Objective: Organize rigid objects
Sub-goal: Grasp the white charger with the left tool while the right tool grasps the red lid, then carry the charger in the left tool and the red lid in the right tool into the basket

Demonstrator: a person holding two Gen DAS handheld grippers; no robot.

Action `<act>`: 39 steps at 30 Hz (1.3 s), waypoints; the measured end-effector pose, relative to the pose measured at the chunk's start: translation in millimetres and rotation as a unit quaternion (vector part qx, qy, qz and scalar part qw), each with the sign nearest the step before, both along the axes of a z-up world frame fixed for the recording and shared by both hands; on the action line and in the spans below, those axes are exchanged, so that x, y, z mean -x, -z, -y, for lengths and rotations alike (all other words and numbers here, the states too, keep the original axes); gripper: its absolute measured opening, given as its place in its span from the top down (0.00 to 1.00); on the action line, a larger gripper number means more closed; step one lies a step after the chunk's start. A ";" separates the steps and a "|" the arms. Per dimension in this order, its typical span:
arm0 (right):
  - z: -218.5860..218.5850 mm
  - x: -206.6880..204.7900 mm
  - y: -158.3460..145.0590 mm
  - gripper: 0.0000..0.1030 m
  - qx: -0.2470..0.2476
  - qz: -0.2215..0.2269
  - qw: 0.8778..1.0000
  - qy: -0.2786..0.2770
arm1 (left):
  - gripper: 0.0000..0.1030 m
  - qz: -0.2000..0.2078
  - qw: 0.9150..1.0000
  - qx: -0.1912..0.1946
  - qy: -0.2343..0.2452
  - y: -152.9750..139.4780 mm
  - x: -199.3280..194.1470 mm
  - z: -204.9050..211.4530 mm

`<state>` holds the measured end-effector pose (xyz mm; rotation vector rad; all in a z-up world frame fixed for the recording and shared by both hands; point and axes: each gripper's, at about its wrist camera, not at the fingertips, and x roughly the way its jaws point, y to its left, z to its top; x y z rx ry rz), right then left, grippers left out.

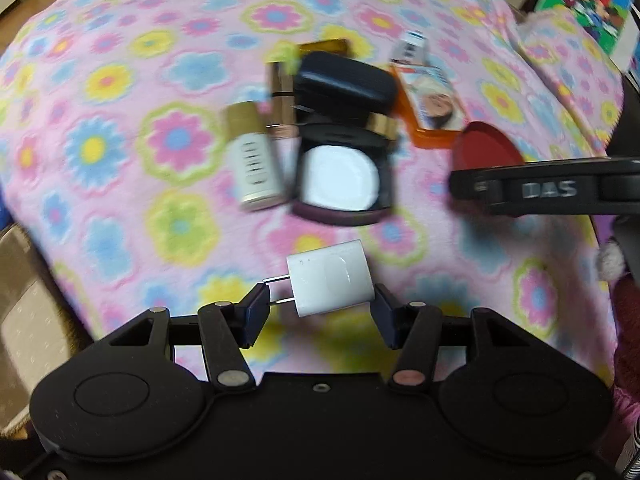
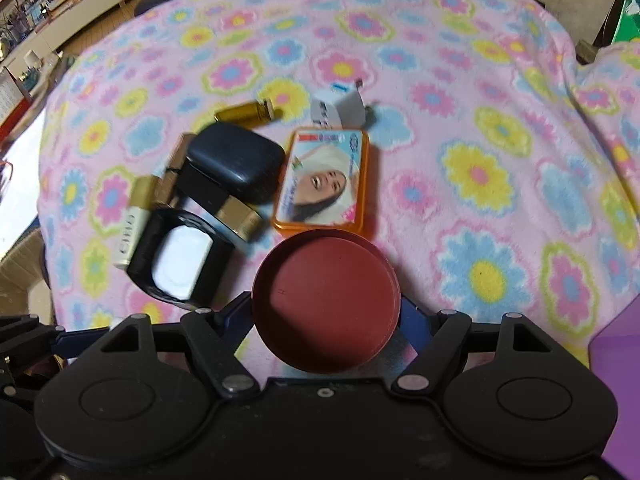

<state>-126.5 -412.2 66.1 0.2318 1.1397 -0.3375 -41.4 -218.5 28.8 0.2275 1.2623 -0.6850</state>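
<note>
My left gripper point(image 1: 320, 308) is shut on a white charger plug point(image 1: 330, 278), held above the blanket with its prongs against the left finger. My right gripper point(image 2: 325, 320) is shut on a round red tin point(image 2: 326, 304), open side up; the tin point(image 1: 486, 148) also shows at the right of the left wrist view. Ahead lies a cluster: a black compact with a white pad point(image 1: 342, 176) point(image 2: 180, 264), a white-and-gold tube point(image 1: 254, 160) point(image 2: 134, 224), a dark blue case point(image 1: 344, 80) point(image 2: 236, 160), an orange picture tin point(image 1: 432, 96) point(image 2: 324, 180), a white adapter point(image 2: 340, 110) and a gold vial point(image 2: 248, 112).
Everything lies on a pink flowered blanket point(image 2: 480, 176). A black-and-gold box point(image 2: 232, 208) sits under the blue case. A cartoon-printed box point(image 1: 588, 4) stands at the far right edge. A purple object point(image 2: 618, 380) is at the lower right, and a shelf with clutter point(image 2: 40, 20) at the far left.
</note>
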 end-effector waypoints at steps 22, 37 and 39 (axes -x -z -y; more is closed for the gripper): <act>-292.6 -126.4 -3.1 0.26 -0.040 -0.015 0.976 -0.213 | 0.49 0.056 0.970 -0.083 -0.224 -37.6 -86.4 -258.4; -376.1 -171.3 65.7 0.26 -0.049 -0.077 0.972 -0.215 | 0.48 -0.036 0.934 -0.119 -0.336 21.4 -119.3 -331.0; -378.1 -173.5 72.6 0.26 -0.050 -0.085 0.972 -0.214 | 0.48 -0.043 0.935 -0.121 -0.332 23.8 -119.5 -329.2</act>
